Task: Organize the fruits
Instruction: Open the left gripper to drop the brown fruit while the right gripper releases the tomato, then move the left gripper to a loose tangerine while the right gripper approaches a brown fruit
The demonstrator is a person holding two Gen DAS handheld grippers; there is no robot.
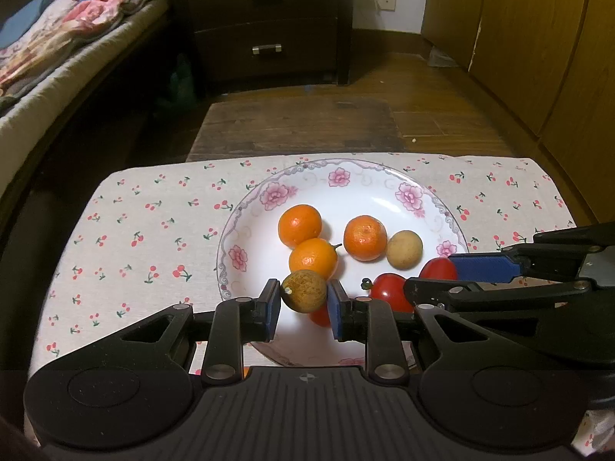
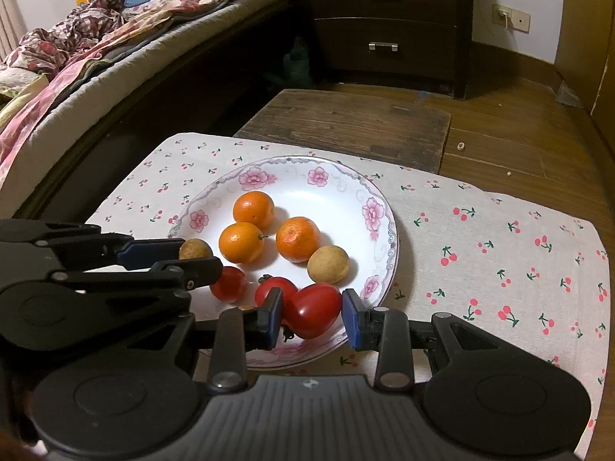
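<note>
A white plate with a pink flower rim (image 1: 338, 176) (image 2: 315, 176) holds three oranges (image 1: 300, 226) (image 2: 253, 209), a tan round fruit (image 1: 404, 249) (image 2: 328, 264) and red tomatoes (image 1: 390, 292) (image 2: 228, 284). My left gripper (image 1: 303, 307) (image 2: 192, 259) is shut on a brownish-green round fruit (image 1: 305, 291) (image 2: 195, 249) over the plate's near left part. My right gripper (image 2: 313, 319) (image 1: 438, 278) is shut on an oval red tomato (image 2: 313, 315) (image 1: 438, 267) at the plate's near right rim. Whether either fruit still rests on the plate is unclear.
The plate sits on a cherry-print cloth (image 1: 146, 238) (image 2: 499, 253). Beyond it lies a dark wooden board (image 1: 296, 126). A bed with bedding (image 2: 77, 77) runs along the left, a dark drawer chest (image 1: 265, 19) stands behind, and wooden cupboard doors (image 1: 538, 38) line the right.
</note>
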